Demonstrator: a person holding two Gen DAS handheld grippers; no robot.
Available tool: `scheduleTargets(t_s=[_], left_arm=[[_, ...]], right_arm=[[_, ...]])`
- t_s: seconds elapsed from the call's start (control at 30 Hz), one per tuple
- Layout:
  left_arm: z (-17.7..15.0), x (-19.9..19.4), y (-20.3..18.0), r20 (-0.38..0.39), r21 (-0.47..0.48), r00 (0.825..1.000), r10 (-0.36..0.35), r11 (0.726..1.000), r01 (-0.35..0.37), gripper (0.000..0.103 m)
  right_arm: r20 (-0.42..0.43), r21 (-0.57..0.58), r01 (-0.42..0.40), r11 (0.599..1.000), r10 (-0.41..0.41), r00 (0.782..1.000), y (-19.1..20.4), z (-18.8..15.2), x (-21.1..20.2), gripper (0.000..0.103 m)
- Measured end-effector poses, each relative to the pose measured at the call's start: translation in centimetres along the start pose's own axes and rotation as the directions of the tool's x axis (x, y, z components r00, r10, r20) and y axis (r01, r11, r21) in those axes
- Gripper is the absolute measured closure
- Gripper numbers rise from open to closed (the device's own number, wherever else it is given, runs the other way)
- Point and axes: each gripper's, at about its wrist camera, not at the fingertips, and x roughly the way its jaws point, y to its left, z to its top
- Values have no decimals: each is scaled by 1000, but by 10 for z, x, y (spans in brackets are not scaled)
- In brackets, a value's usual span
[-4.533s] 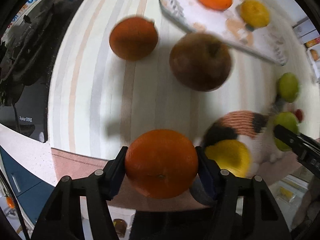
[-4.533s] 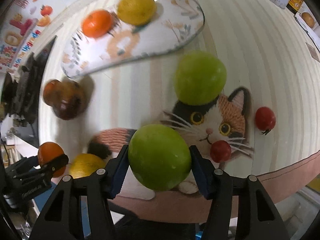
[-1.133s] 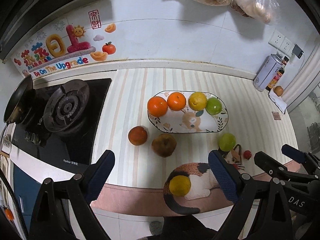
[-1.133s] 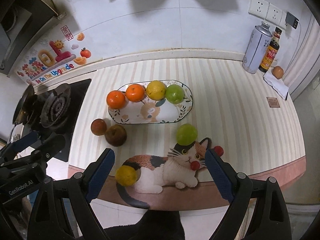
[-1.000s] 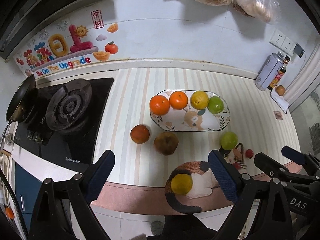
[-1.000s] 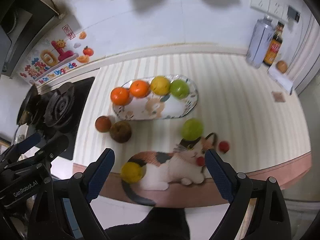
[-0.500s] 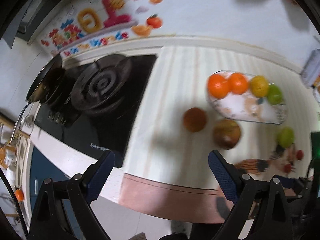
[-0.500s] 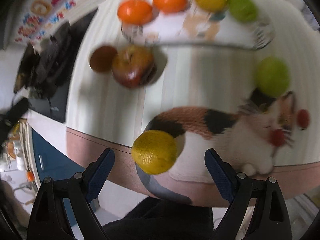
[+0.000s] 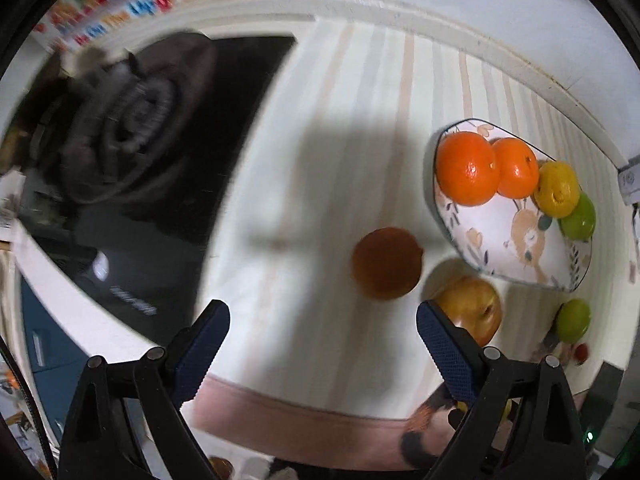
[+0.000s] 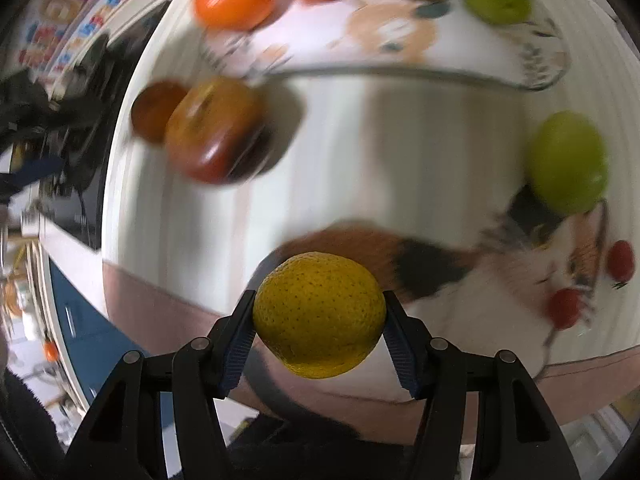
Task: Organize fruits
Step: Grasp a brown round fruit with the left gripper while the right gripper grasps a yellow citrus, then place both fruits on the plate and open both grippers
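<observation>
While wall lettering blurs, maybe "Upgrade", right tool (image 10: 319, 320) pinching yellow citrus (image 10: 318, 314), left tool (image 9: 322, 338) spread.

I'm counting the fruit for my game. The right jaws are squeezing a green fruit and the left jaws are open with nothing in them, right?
Nearly. The fruit between the right gripper's jaws is yellow, not green, as the right wrist view shows. The green fruit sits loose on the counter beside the cat mat. The rest holds: the left gripper is open and empty.

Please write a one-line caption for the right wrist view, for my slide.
Right gripper closed around a yellow citrus fruit above the cat-print mat.
</observation>
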Motion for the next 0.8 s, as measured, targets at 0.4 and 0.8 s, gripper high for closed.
scheduleTargets(t_s=[0.4,0.8], left_arm=[[41,76,-29,-190,30,975,-112,992,120,43],[-14,60,-24,-119,74,990,-75,994,84,50]], right_arm=[[4,94,19,995,-20,1000,-30,32,5,40],[6,114,-9,993,8,1000,-50,40,-7,39]])
